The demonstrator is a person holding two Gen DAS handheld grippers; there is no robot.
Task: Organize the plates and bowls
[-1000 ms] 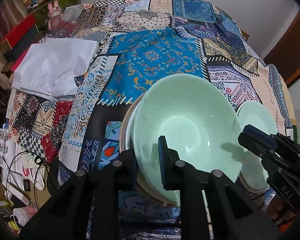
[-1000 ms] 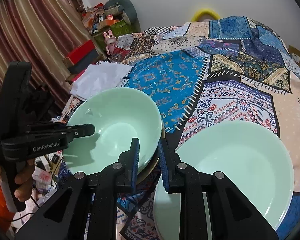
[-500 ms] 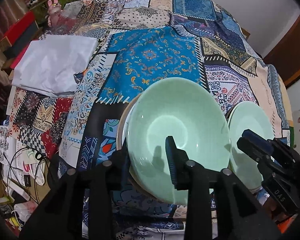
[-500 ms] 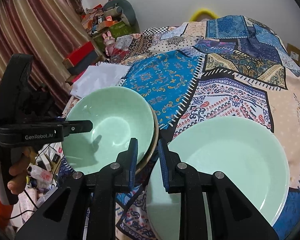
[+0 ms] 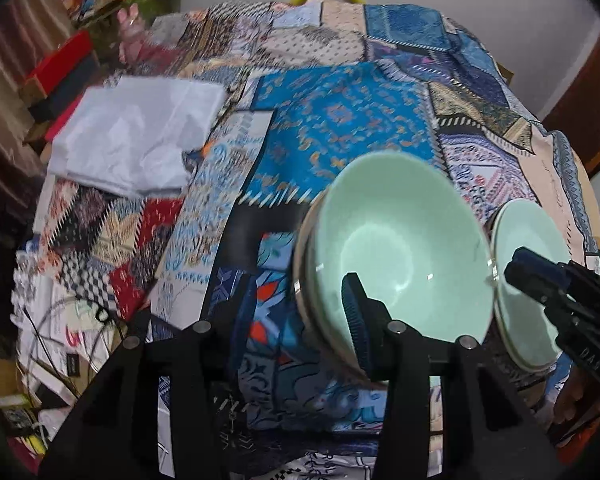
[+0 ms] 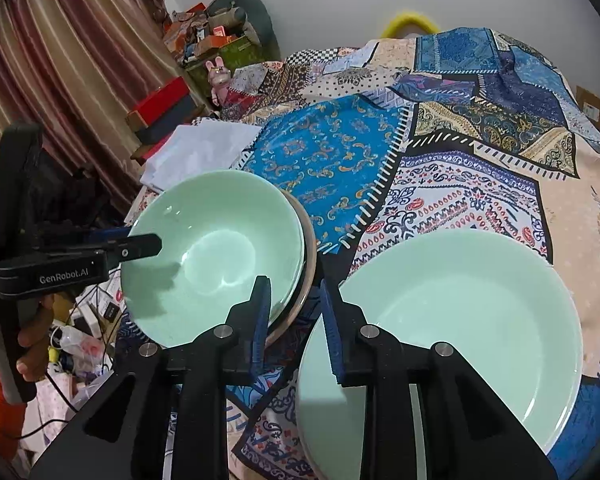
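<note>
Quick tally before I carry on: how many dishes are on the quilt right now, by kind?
Green bowls: 1
Beige-rimmed dishes under the bowl: 1
Green plates: 1 on top; whether any lie beneath it cannot be told
Total: 3 dishes visible

bowl [image 6: 216, 252] sat atop a stack of dishes, left of and just beside the plate [image 6: 452, 320], both on the patchwork cloth [image 6: 440, 168]. folded sheet [image 6: 204, 152] lay behind the bowl, at the cloth's left edge. boxes [image 6: 164, 108] stood further left, beyond the sheet.
</note>
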